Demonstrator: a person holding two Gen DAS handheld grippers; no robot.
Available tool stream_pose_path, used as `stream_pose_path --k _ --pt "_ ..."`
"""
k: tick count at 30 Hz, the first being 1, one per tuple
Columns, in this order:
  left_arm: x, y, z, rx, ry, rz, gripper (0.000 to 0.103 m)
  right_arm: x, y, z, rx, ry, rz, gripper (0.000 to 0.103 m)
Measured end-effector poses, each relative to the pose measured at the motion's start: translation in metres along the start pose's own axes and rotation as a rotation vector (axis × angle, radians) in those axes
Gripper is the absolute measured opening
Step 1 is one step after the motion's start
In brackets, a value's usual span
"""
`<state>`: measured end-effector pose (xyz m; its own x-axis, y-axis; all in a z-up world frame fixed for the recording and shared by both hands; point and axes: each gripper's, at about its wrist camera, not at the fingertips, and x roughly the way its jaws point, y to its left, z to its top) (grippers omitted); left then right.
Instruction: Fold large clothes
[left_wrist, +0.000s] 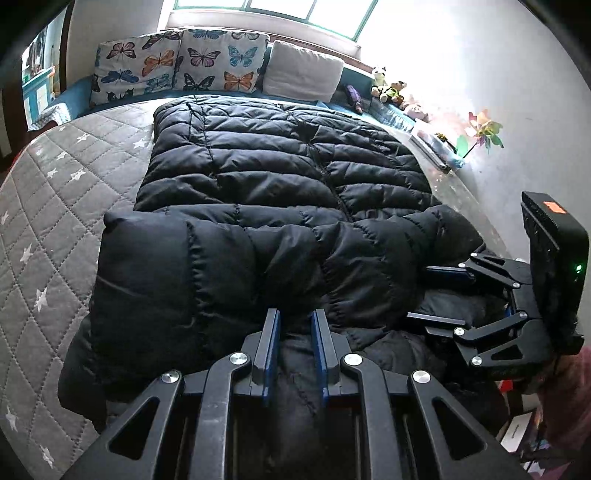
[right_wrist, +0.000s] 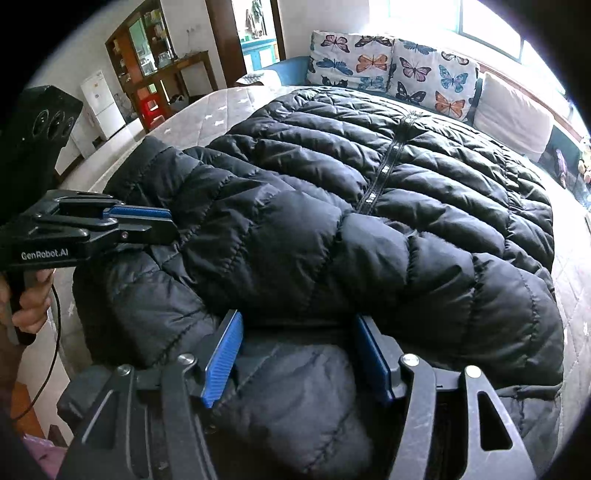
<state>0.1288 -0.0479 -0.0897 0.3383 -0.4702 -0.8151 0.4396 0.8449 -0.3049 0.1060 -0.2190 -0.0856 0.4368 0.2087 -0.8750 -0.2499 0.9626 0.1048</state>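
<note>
jacket (left_wrist: 280, 177) on bed (left_wrist: 66, 177), sleeve (left_wrist: 221, 258) folded across; left gripper (left_wrist: 295, 325) pinches jacket fabric, right gripper (right_wrist: 295, 332) gapes, likely hem fold next.

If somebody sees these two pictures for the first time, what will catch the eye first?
First comes the big black puffer jacket, spread over the grey star-quilted mattress, with one sleeve folded across its near part. Next come the two black grippers with blue pads at the near edge: the left gripper, its fingers close together over the jacket fabric, and the right gripper, its fingers standing wider. Behind, butterfly cushions line the window side.
</note>
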Motion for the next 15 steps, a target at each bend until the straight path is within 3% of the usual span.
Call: stream_pose_path --k 6,15 --pt "0.0072 0.0072 -0.0013 -0.047 0.006 -0.027 0.02 0.0019 -0.0021 -0.0008 0.005 -0.002 0.003 0.068" --pt "0.0072 0.003 -0.0033 -0.036 0.003 0.001 0.02 -0.0036 -0.0008 0.0007 0.009 -0.001 0.013 0.068"
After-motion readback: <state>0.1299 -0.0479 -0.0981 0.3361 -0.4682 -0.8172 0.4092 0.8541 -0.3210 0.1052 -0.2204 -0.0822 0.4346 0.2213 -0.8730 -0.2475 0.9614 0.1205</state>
